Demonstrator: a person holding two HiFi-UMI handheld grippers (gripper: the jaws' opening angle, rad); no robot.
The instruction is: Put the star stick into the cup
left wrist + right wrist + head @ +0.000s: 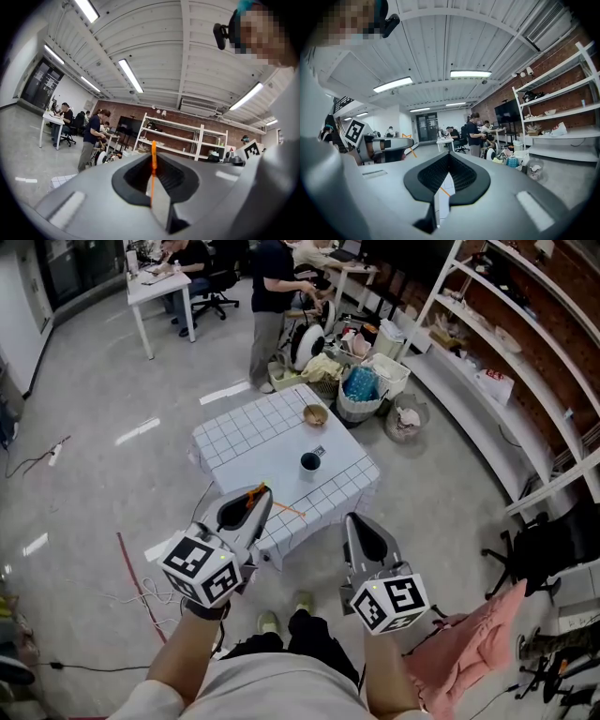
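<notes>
My left gripper (257, 495) is shut on the orange star stick (287, 510), whose thin shaft slants out over the near edge of the white grid-cloth table (239, 442). In the left gripper view the stick (153, 161) stands upright between the closed jaws of that gripper (153, 177). The dark cup (309, 461) stands on the table beyond both grippers, apart from them. My right gripper (362, 523) is shut and holds nothing, which its own view confirms (447, 177). That view also catches the left gripper (382, 145) with the star (409, 137) at its tip.
A brown bowl (315, 414) and a small dark item (318, 451) lie on the table behind the cup. Baskets and bags (361, 390) crowd the table's far side, where a person (272, 296) stands. White shelves (506, 362) line the right; a pink cloth (478, 624) hangs nearby.
</notes>
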